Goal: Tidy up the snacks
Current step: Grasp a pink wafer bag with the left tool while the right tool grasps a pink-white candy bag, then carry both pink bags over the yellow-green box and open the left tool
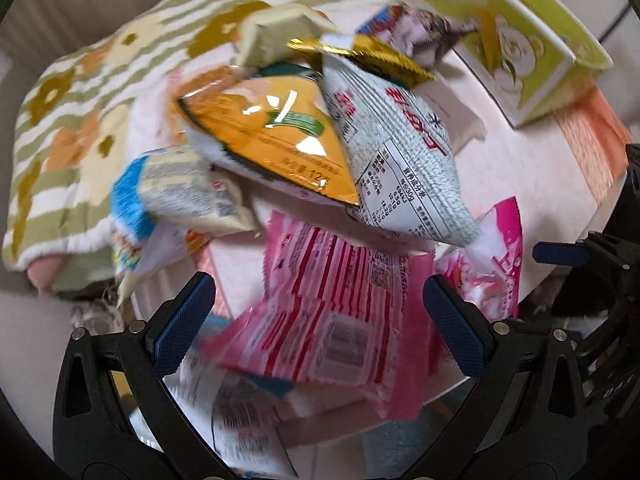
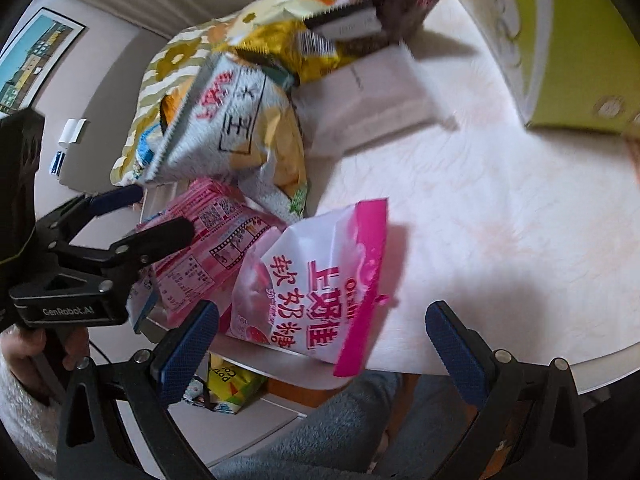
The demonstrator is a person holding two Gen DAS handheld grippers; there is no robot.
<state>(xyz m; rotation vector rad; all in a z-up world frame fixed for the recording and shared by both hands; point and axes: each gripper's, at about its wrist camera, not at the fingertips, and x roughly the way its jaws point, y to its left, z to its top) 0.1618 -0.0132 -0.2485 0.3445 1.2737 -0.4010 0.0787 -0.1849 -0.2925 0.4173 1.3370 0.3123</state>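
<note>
The pink snack bag (image 1: 332,300) lies on the tabletop (image 2: 500,200), near the green box (image 2: 568,48). It looks light, soft and crinkly. Pinch its flat edge. Both tongs (image 1: 320,320) (image 2: 324,344) are open and empty.

The left wrist camera looked down close over the snack pile (image 1: 304,168), past its own fingers (image 1: 182,322) towards the green box (image 1: 532,64). The right wrist camera sat at the table (image 2: 500,240) edge, facing across it. Both caught the pink bag (image 2: 336,280), the grey bag (image 1: 404,160) and the box; the right view also saw the left gripper (image 2: 148,212).
</note>
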